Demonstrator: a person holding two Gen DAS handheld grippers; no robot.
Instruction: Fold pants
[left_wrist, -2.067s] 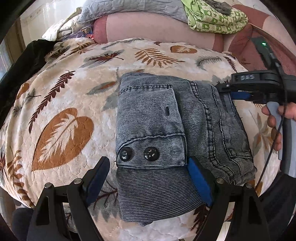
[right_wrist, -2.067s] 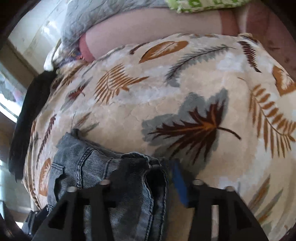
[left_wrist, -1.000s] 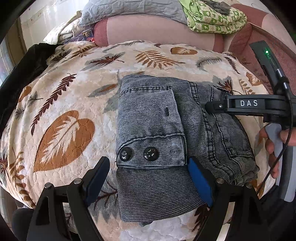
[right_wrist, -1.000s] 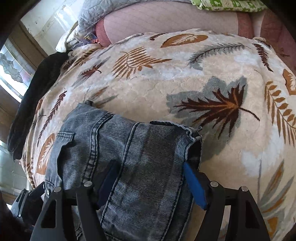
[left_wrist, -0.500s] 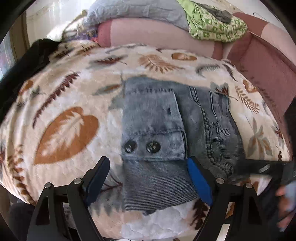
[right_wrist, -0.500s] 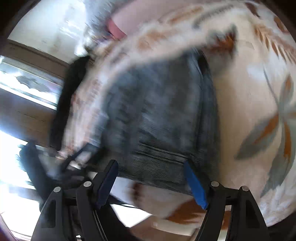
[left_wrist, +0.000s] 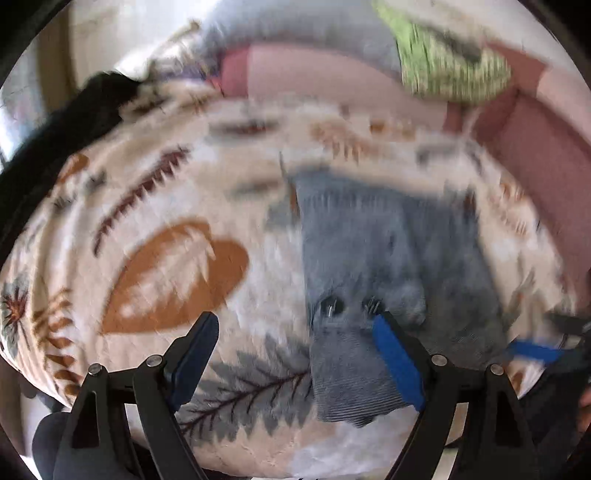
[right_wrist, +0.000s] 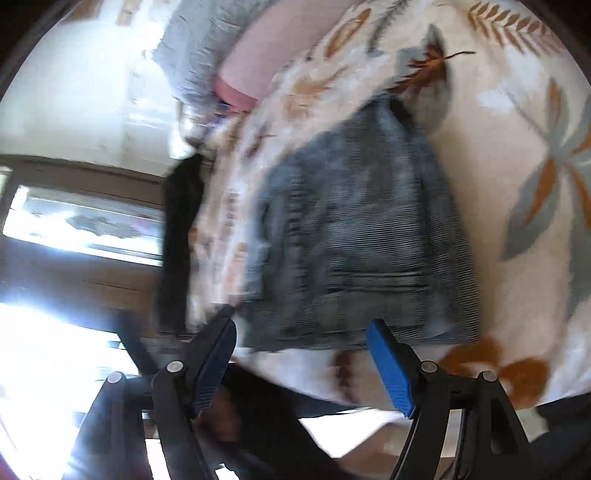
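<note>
I see the pants (left_wrist: 388, 266) lying folded into a compact grey denim bundle on the leaf-print blanket (left_wrist: 177, 266), with two dark buttons (left_wrist: 332, 306) facing my left tool (left_wrist: 295, 350). From that tool the bundle sits just ahead and toward its right finger, whose blue pad (left_wrist: 397, 363) overlaps the bundle's near edge in view; I cannot tell whether it touches the cloth. The left tool is spread wide with nothing between its fingers. Both views are smeared by motion.

From my right tool (right_wrist: 303, 363) the pants (right_wrist: 365, 236) lie straight ahead, just beyond the fingertips, a seamed pocket edge nearest me. This tool too stands wide apart and grips nothing.

Beyond the bundle, past the blanket's far edge, I make out a pink cushion (left_wrist: 325, 77) with a grey quilt (left_wrist: 306, 33) and a green patterned cloth (left_wrist: 450, 70) on it. A black garment (right_wrist: 181, 240) hangs off the blanket's left side.
</note>
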